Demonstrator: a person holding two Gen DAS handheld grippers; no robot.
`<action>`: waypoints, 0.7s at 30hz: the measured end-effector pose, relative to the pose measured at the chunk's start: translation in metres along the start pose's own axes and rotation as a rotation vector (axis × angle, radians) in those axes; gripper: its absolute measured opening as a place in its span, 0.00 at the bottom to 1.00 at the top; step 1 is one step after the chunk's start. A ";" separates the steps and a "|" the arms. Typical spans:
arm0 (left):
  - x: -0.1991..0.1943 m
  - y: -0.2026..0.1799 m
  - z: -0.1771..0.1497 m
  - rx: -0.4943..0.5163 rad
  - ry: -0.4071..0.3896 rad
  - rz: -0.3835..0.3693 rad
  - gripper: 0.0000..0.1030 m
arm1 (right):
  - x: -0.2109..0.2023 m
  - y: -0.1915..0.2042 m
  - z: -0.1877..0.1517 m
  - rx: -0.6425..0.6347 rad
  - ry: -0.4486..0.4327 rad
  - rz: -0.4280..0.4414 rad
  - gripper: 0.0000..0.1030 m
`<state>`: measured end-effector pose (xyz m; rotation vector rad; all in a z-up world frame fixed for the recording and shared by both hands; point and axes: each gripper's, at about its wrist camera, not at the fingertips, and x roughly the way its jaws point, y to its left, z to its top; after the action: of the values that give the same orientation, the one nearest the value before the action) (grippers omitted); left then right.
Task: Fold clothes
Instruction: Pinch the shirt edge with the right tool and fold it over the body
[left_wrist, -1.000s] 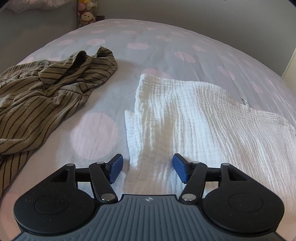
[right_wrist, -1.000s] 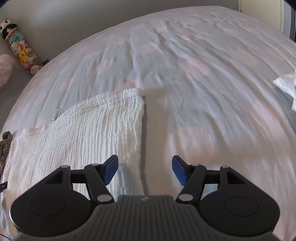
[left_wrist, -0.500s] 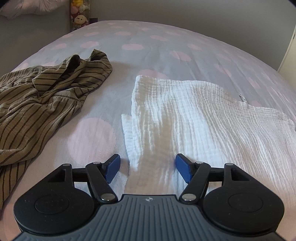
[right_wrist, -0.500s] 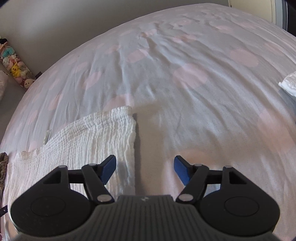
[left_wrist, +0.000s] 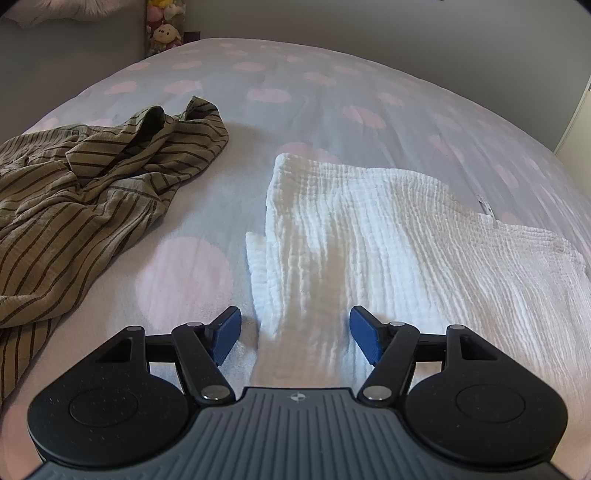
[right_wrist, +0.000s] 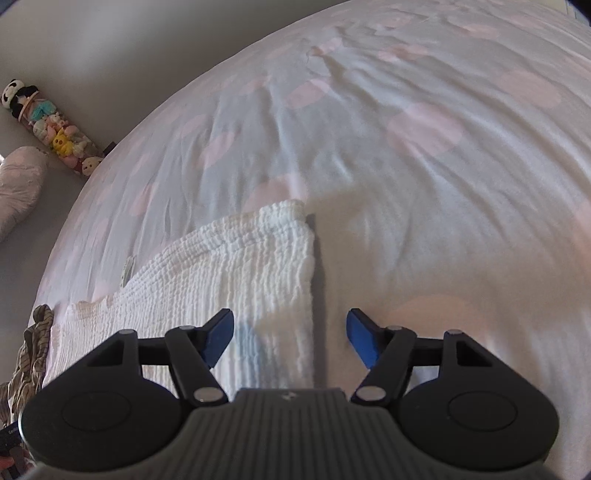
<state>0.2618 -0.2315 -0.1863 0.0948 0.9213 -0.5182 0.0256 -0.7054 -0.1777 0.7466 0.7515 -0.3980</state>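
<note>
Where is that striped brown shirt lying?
In the left wrist view, the striped shirt lies crumpled on the bedspread, left of the white cloth.

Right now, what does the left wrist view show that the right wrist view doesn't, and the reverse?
Only the left wrist view: the left gripper, open over the white muslin cloth's left edge. Only the right wrist view: the right gripper, open astride the cloth's right edge, and a pale pink cushion. Both: the cloth, the striped brown garment, the polka-dot bedspread and the stuffed toys.
</note>
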 end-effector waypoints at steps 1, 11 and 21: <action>0.000 0.000 0.000 0.001 0.001 0.001 0.62 | 0.003 0.004 -0.003 -0.016 0.009 0.004 0.68; -0.005 0.004 0.005 -0.018 -0.005 -0.016 0.62 | 0.012 0.034 -0.013 -0.096 0.070 0.011 0.20; -0.029 0.020 0.015 -0.040 -0.003 -0.065 0.62 | -0.017 0.097 0.002 -0.222 0.089 -0.009 0.11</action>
<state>0.2678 -0.2074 -0.1574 0.0282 0.9341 -0.5593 0.0704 -0.6401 -0.1189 0.5547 0.8676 -0.2851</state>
